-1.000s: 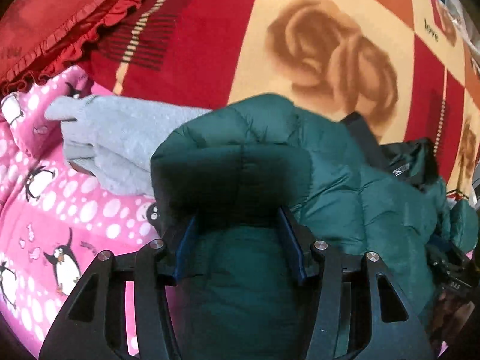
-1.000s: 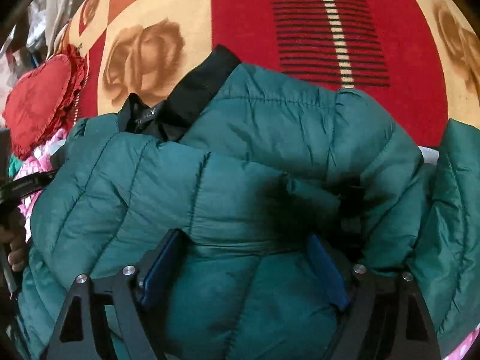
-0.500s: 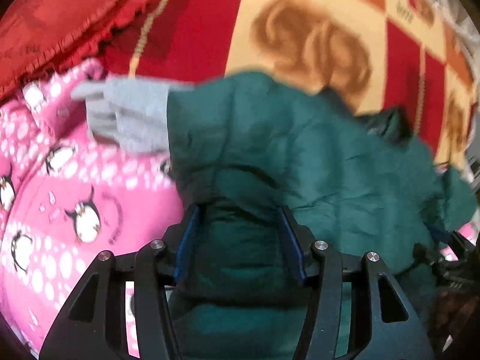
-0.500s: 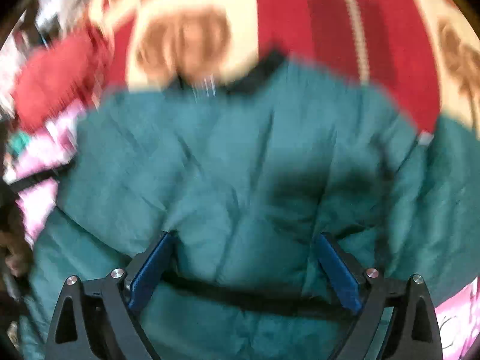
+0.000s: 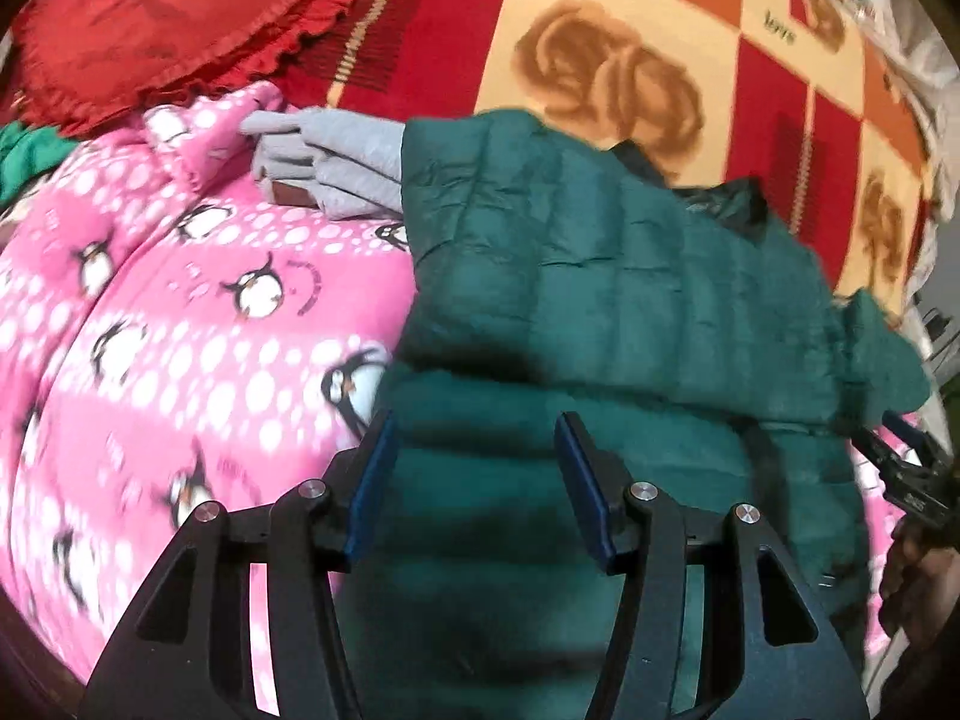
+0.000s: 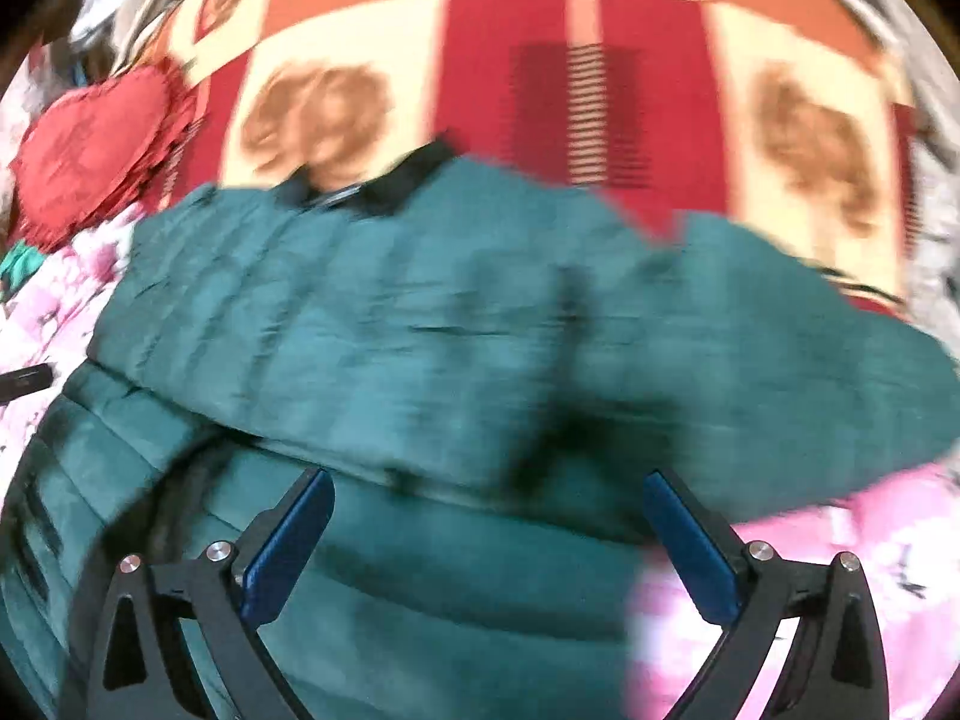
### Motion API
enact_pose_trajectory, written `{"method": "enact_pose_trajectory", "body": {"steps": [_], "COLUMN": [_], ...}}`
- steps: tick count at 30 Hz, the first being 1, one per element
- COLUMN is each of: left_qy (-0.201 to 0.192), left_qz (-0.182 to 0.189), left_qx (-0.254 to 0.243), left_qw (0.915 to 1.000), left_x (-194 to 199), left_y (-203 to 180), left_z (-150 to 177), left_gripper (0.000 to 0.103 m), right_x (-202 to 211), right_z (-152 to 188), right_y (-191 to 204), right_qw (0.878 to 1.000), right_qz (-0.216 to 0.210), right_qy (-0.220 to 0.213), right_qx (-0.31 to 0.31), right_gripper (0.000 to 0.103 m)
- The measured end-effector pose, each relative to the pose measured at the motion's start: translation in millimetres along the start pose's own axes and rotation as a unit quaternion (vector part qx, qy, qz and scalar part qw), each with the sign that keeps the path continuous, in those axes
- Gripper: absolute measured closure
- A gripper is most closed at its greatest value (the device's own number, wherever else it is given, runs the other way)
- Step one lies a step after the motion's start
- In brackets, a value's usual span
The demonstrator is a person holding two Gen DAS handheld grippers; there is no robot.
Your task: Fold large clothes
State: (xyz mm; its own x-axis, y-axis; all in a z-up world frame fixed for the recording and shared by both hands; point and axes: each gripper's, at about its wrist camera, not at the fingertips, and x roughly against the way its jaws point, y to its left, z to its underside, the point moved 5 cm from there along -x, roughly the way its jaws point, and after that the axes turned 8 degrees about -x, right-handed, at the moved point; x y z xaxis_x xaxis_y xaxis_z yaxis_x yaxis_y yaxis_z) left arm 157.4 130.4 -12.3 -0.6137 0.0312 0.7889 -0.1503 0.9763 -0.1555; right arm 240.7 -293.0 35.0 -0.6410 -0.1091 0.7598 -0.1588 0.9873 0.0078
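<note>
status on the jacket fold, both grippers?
Right gripper just opened, jaws clear. Left gripper open above green jacket. Jacket folded over itself; grey garment alongside.

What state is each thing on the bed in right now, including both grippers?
green puffer jacket: folded over itself, upper layer lying on lower.
grey garment: folded, partly under the jacket's edge.
left gripper: partly open, jacket fabric between the pads.
right gripper: jaws just opened wide, jacket beneath, not gripped.

Your left wrist camera looks steeply down along its fingers, close over the green jacket (image 5: 624, 276) at the pink penguin blanket's (image 5: 180, 324) edge. Your right wrist camera faces likewise, blurred, equally near. Both share the jacket, red cushion (image 5: 156, 24) and rose-patterned cover (image 6: 576, 60).
</note>
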Motion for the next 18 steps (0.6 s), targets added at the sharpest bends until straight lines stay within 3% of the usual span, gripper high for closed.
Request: {"method": "enact_pose_trajectory", "body": {"steps": [4, 5, 8, 11, 12, 15, 18], "left_qy": [-0.034, -0.042, -0.071, -0.076, -0.060, -0.058, -0.062], "left_qz": [0.029, 0.031, 0.020, 0.002, -0.010, -0.008, -0.024], "left_qx": [0.005, 0.001, -0.012, -0.018, -0.017, 0.002, 0.028], "left_qw": [0.9990, 0.9986, 0.9972, 0.9969, 0.9980, 0.9983, 0.9974], "left_x": [38, 42, 42, 25, 17, 10, 7], "left_y": [-28, -34, -52, -62, -63, -59, -48], "left_z": [9, 13, 25, 39, 43, 39, 38], "left_gripper": [0.047, 0.039, 0.035, 0.035, 0.035, 0.035, 0.035], "right_x": [29, 34, 35, 16, 7, -21, -37], "right_z": [-14, -16, -22, -28, -31, -30, -36], "right_y": [-114, -153, -228, -275, -281, -311, -325], "right_qw": [0.994, 0.988, 0.969, 0.954, 0.949, 0.931, 0.916], "right_qz": [0.061, 0.067, 0.073, 0.045, 0.029, -0.001, -0.020], "right_qy": [-0.030, -0.034, -0.041, -0.031, -0.026, -0.014, -0.052], "right_qx": [-0.091, -0.134, -0.233, -0.296, -0.314, -0.364, -0.398], "right_gripper": [0.001, 0.001, 0.001, 0.008, 0.009, 0.013, 0.013]}}
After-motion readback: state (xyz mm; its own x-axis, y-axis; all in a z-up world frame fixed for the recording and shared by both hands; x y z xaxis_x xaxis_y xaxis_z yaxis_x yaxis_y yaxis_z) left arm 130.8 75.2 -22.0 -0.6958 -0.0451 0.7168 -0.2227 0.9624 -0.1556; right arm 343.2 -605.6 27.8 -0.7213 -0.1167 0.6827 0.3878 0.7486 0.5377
